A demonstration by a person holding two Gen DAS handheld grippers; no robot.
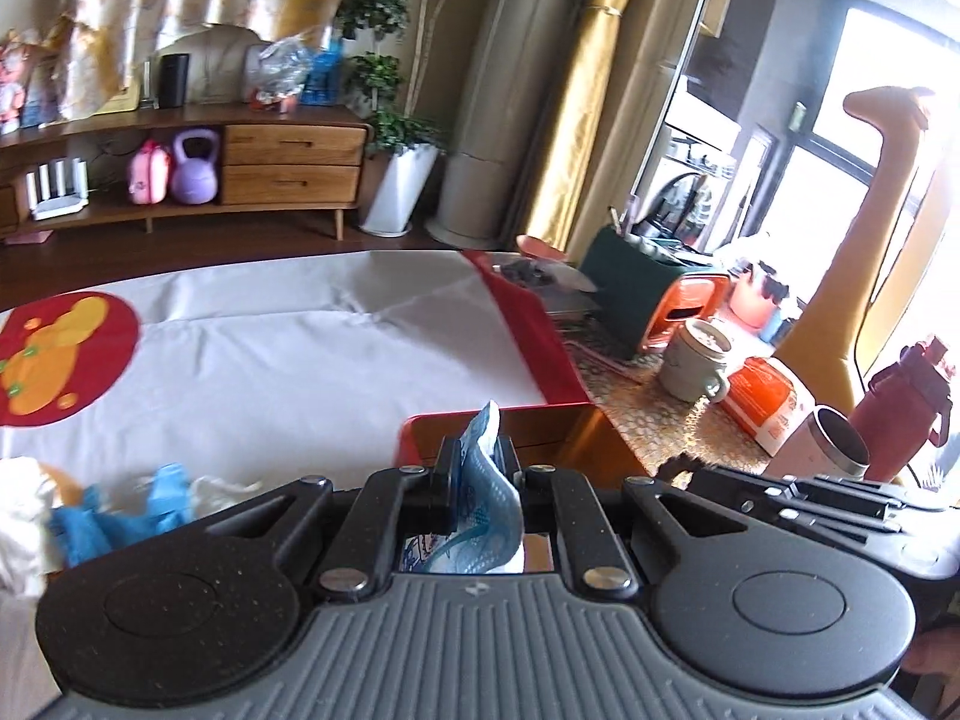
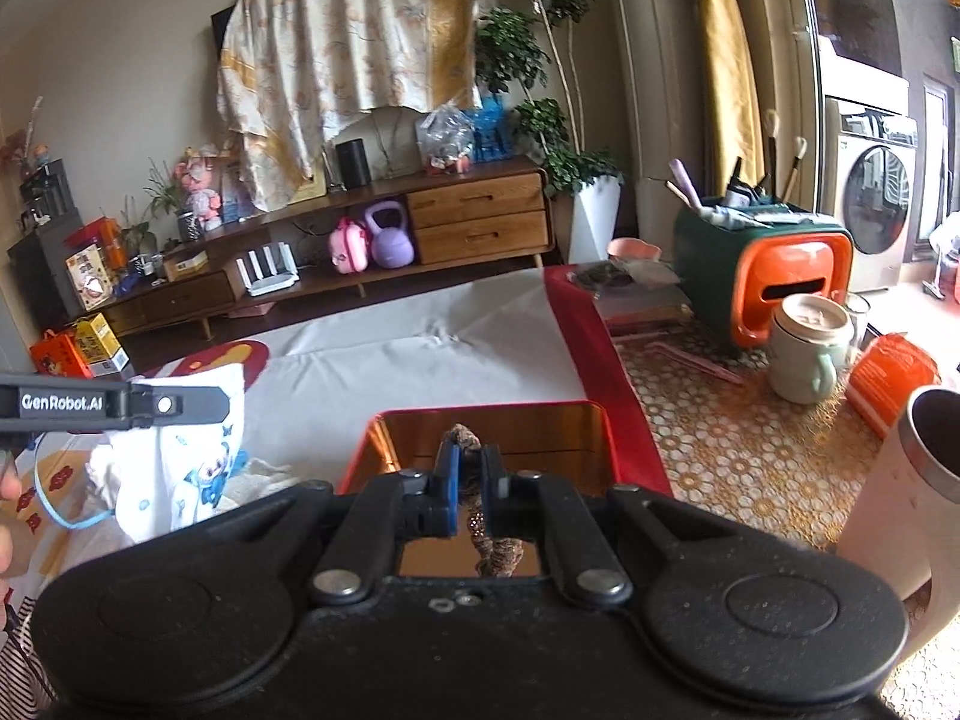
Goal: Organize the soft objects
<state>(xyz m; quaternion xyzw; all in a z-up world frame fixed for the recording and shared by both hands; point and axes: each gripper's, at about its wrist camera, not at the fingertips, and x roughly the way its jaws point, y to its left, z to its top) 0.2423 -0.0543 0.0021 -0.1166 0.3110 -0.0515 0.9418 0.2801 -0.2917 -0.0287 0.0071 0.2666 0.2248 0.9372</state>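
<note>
Holding one face mask [image 1: 489, 501], left claw [image 1: 478, 450], one red tin [image 1: 540, 426]

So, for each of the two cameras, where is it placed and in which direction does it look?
Left wrist: on the left gripper, looking forward and down along its fingers, shut on a blue face mask, over the red tin and white tablecloth; the other gripper's black links show at right.
Right wrist: on the right gripper, shut on a brown sparkly band, over the same tin; the left gripper's arm, carrying the mask, and some fingers show at left.
Shared: tin, tablecloth, wooden sideboard, purple kettlebell, lidded mug.
</note>
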